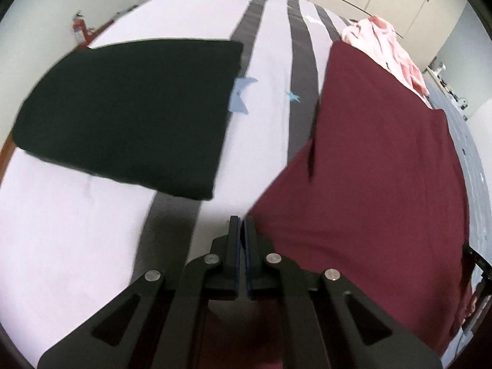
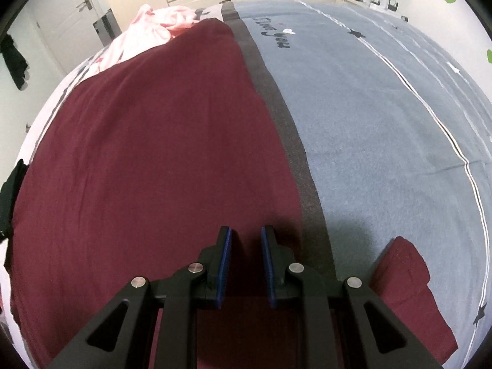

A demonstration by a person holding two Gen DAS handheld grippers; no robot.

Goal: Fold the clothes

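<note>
Three garments lie on the bed (image 1: 77,230): one maroon garment (image 1: 369,184), spread out; one folded black garment (image 1: 129,107); and one crumpled pink garment (image 1: 390,43). Two grippers show, the left gripper (image 1: 242,224) and the right gripper (image 2: 246,236).

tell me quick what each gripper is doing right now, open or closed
Left gripper: closed, apparently pinching the maroon garment at its edge.
Right gripper: open, holding nothing.

Right gripper (image 2: 246,236) over maroon garment (image 2: 147,166), blue-padded jaws parted, nothing between. Garment spread flat on bed cover (image 2: 384,141), one sleeve (image 2: 409,289) lying out right. Pink clothing (image 2: 144,37) bunched at far end.
</note>
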